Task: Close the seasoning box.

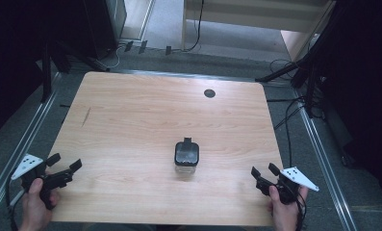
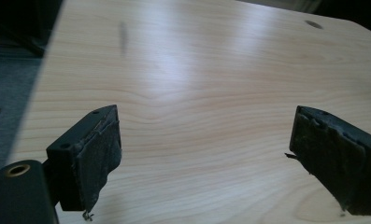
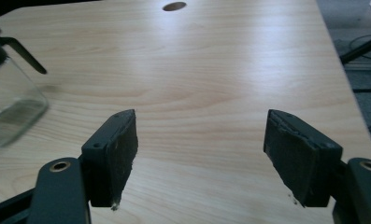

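Light wooden table (image 1: 131, 120) with rounded corners carries one item: a small clear glass jar with a black flip-top lid (image 1: 186, 156), standing upright near the middle, slightly toward the person's side. Left claw (image 1: 64, 162) sits over the near left corner of the table, held in the person's left hand (image 1: 34, 204); its jaws are spread wide with bare wood between them, confirmed in the left gripper view (image 2: 204, 154). Right claw (image 1: 264, 170) sits over the near right corner, held in the right hand (image 1: 285, 207); its jaws are likewise released and hold nothing (image 3: 202, 154). The jar is well apart from both claws, roughly between them. In the right gripper view the jar (image 3: 10, 102) appears at the left edge, blurred. A dark round hole (image 1: 209, 93) marks the far side of the table.
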The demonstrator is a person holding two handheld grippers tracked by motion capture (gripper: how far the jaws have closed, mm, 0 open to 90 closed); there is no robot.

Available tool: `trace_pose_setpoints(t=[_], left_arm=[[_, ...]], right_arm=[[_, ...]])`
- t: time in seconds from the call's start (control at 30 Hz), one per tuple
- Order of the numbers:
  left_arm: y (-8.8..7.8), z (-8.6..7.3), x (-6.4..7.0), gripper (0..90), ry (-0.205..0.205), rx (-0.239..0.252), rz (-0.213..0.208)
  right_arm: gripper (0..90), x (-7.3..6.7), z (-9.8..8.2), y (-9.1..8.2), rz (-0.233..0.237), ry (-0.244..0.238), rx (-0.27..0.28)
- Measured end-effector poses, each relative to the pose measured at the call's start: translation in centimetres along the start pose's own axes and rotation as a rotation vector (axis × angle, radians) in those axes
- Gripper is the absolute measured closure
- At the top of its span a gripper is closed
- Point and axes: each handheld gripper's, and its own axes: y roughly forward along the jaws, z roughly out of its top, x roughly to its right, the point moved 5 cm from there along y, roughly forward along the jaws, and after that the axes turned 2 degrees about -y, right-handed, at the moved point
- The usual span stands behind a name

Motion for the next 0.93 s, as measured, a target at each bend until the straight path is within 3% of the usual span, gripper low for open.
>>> trace_pose_setpoints(t=[0.13, 0.23, 0.3, 0.37, 0.6, 0.93], left_arm=[[-0.5, 0.2, -1.5, 9.6, 0.041, 0.02, 0.061], [-0.5, -0.1, -2.0, 9.6, 0.004, 0.025, 0.048], [-0.4, -0.2, -1.7, 9.6, 0.013, 0.024, 0.036], [-0.2, -0.4, -1.3, 9.6, 0.045, 0.018, 0.032], [0.3, -1.0, -0.2, 10.4, 0.162, -0.021, 0.057], [0.3, -0.9, -0.3, 13.2, 0.153, -0.025, 0.064]], right_arm=[[26.6, 1.2, -0.9, -0.3, -0.017, 0.009, -0.015], [26.6, 1.9, -1.6, -0.4, -0.018, 0.025, -0.018], [26.8, 2.2, -1.9, -0.3, -0.018, 0.032, -0.008], [27.8, 2.3, -2.0, -0.3, -0.027, 0.048, 0.001], [27.9, 2.1, -2.0, -0.3, -0.044, 0.023, 0.012], [27.8, 2.1, -2.0, -0.4, -0.04, 0.023, 0.014]])
